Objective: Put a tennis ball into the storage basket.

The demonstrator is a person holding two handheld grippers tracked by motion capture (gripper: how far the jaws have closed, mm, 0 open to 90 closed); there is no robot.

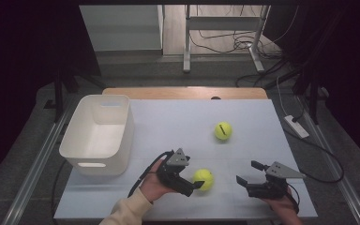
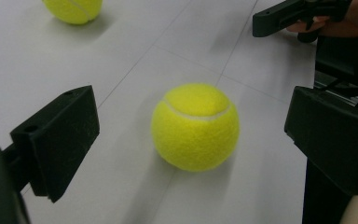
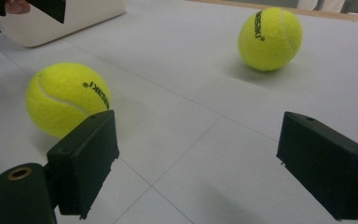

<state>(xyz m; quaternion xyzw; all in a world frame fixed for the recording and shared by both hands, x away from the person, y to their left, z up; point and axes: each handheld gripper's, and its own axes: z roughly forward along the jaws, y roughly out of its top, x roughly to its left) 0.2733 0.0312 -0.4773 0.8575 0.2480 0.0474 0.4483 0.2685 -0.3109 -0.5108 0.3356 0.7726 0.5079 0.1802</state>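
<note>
Two yellow tennis balls lie on the white table top (image 1: pixel 168 117). The near ball (image 1: pixel 203 179) (image 2: pixel 196 126) (image 3: pixel 67 98) rests just in front of my left gripper (image 1: pixel 194 180) (image 2: pixel 191 135), whose jaws stand open on either side of it without touching it. The far ball (image 1: pixel 223 131) (image 2: pixel 72 7) (image 3: pixel 270 39) sits alone farther back. My right gripper (image 1: pixel 246 172) (image 3: pixel 205 154) hovers low at the front right, open and holding nothing, its jaws pointing left toward both balls. The left gripper view also catches the right gripper (image 2: pixel 284 16) at its top right.
A white plastic bin (image 1: pixel 98 136) (image 3: pixel 65 18) stands at the left side of the table and looks empty. A wooden edge (image 1: pixel 183 92) runs along the table's back. Cables and a desk frame (image 1: pixel 225 37) lie on the floor beyond.
</note>
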